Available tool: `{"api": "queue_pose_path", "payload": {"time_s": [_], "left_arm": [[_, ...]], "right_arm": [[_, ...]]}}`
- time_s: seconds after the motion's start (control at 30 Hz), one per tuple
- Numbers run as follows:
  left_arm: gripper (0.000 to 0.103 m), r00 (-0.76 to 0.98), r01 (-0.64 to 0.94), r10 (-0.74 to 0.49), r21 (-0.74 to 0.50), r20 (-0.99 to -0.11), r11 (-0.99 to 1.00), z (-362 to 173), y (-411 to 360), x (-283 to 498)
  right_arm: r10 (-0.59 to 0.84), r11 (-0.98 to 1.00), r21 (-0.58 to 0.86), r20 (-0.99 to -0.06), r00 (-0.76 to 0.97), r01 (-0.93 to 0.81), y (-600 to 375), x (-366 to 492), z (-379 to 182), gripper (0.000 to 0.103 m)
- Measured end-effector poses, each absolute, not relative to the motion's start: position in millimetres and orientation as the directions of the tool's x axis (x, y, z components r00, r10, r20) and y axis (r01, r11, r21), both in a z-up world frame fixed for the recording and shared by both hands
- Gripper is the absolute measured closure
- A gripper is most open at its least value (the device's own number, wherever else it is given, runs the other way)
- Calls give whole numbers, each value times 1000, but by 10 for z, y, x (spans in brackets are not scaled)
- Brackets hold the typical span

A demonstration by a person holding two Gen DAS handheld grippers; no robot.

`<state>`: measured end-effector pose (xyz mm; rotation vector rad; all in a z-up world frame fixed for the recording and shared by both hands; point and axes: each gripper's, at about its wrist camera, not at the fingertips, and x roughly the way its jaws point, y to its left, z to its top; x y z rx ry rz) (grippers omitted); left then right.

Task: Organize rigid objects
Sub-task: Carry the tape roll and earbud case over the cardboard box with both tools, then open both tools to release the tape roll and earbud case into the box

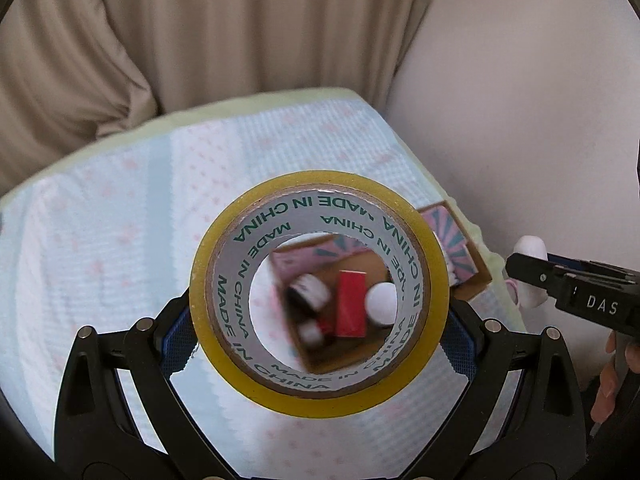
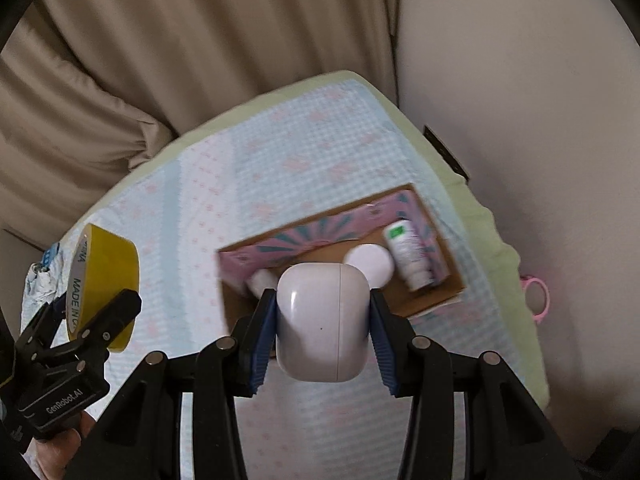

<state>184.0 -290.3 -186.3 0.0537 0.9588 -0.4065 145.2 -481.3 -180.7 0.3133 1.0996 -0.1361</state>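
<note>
My left gripper [image 1: 318, 320] is shut on a yellow roll of tape [image 1: 320, 396], held above the cloth; through its hole I see the cardboard box [image 1: 476, 276] with a red block [image 1: 351, 304] and a white round lid [image 1: 382, 302]. In the right wrist view the tape [image 2: 106, 276] and left gripper sit at the left. My right gripper [image 2: 322, 320] is shut on a white earbuds case [image 2: 322, 320], held over the box's [image 2: 452, 276] near edge. The box holds a white tube [image 2: 408, 256] and a white round lid [image 2: 370, 262].
A pale blue patterned cloth [image 2: 280, 168] covers a green-edged surface. Beige curtains [image 1: 200, 40] hang behind, a plain wall [image 2: 520, 80] on the right. A pink ring object [image 2: 538, 300] lies off the right edge. Crumpled blue-white material [image 2: 44, 272] lies at the far left.
</note>
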Motion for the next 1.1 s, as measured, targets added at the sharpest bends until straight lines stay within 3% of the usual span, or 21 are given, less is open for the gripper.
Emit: {"api": "queue_pose_path", "payload": {"time_s": [0.47, 0.77, 1.1], "left_arm": [[5, 297, 410, -266, -129, -917, 903, -2871, -3856, 2496], [5, 99, 408, -233, -174, -967, 896, -3620, -4213, 2803], [5, 13, 366, -213, -193, -977, 910, -3887, -4292, 2972]], "right_arm": [[118, 944, 208, -938, 327, 255, -5529, 1902, -2691, 62], [116, 982, 148, -964, 240, 121, -5540, 2048, -3258, 62], [136, 990, 142, -972, 191, 21, -5492, 2086, -3526, 62]]}}
